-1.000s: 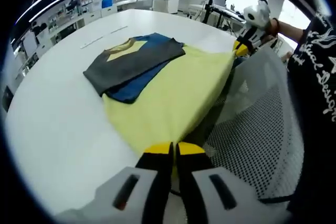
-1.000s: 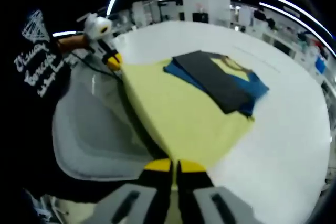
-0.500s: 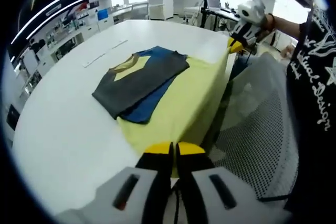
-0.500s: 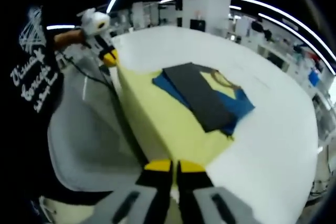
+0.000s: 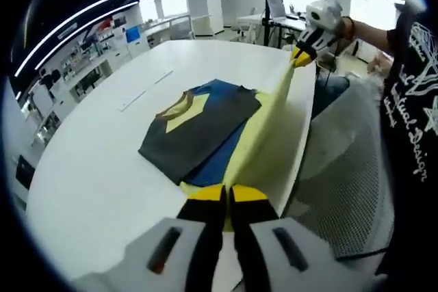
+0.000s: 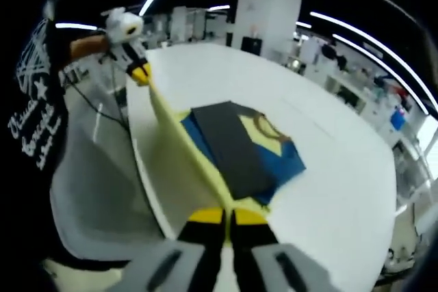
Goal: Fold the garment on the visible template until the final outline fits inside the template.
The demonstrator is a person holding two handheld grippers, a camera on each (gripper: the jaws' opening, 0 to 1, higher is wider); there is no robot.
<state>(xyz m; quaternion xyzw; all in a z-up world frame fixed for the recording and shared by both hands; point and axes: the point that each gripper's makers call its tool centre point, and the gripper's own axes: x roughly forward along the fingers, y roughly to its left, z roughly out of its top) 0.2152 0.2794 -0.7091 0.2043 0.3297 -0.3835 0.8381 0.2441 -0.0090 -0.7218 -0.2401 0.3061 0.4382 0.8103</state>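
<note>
Both the left gripper [image 5: 226, 196] and right gripper [image 6: 226, 217] are clamped tight on the yellow hem of the T-shirt [image 5: 205, 131], lifting it off the white table [image 5: 96, 162].

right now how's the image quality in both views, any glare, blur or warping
Left gripper view: fisheye bends the white table edge, windows behind the right gripper are blown out, the garment is sharp. Right gripper view: dimmer, ceiling light strips curve and streak, the person's shirt is soft at the edge, and the lifted yellow hem looks slightly blurred.
</note>
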